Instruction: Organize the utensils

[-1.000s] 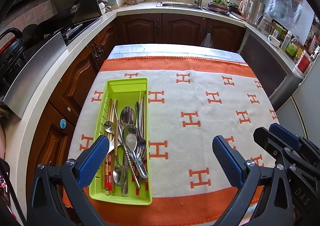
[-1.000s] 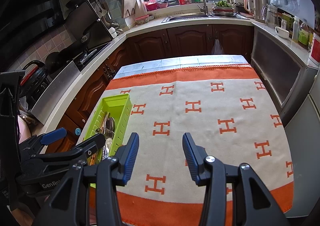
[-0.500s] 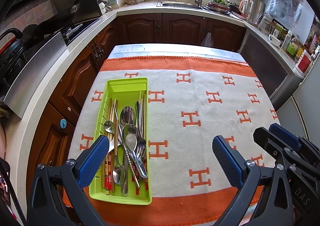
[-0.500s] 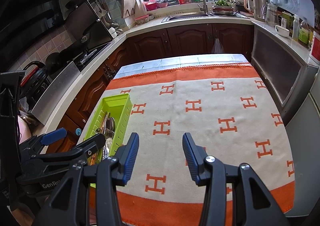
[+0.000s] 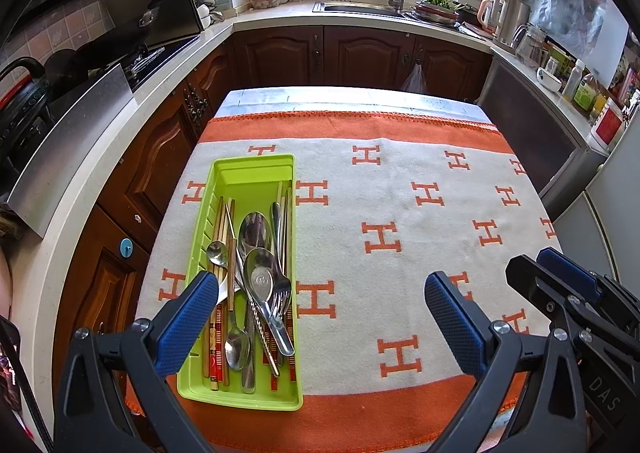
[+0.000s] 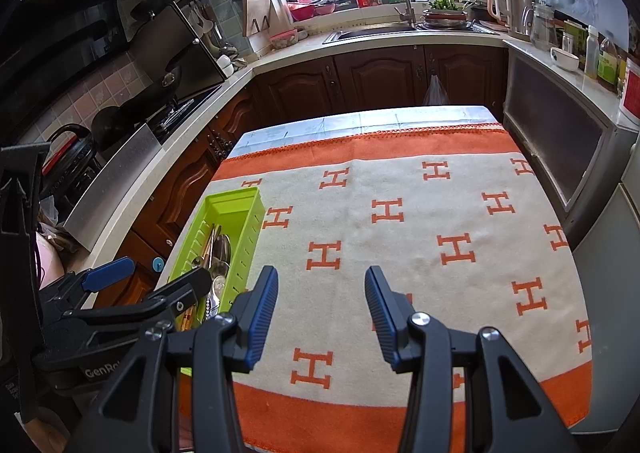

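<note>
At the desk's left near edge sits the green tray [image 5: 224, 189], heaped with spoons [image 5: 262, 281] and chopsticks [image 5: 218, 329] (thin, stiff, slippery metal; best pinched mid-handle). Left tongs [image 5: 320, 313] gape wide and empty; right tongs [image 6: 320, 309] also open.

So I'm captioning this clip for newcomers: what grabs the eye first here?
The lime-green tray at the table's left edge, heaped with spoons, forks and chopsticks. Next, the white blanket with orange H marks covering the table. Both the left gripper and right gripper hover open and empty.
</note>
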Demonstrator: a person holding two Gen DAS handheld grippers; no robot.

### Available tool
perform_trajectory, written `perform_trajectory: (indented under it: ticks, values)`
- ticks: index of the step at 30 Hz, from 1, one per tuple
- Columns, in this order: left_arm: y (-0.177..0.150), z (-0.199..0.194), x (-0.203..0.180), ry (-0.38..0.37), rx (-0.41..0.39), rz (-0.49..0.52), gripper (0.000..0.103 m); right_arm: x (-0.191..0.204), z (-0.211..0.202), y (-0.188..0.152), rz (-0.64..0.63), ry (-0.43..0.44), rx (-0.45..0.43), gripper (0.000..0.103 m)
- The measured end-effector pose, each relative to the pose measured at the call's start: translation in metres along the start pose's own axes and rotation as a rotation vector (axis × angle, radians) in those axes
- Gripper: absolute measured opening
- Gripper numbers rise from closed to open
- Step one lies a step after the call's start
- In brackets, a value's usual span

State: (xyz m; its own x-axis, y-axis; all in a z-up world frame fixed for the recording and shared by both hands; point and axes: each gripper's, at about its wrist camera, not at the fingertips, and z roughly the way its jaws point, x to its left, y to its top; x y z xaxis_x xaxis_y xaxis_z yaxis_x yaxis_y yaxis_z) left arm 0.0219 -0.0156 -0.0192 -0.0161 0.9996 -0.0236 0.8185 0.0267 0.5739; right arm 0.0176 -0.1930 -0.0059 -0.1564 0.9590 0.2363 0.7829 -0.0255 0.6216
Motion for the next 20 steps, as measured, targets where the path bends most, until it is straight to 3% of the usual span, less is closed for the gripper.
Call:
perform_trajectory:
  ticks: [20]
  values:
    - [-0.0007, 0.0001, 0.0007, 0.002, 0.007, 0.002, 0.102, -0.0011, 0.0007, -0.0008, 0.006, 0.003, 0.0, 0.046]
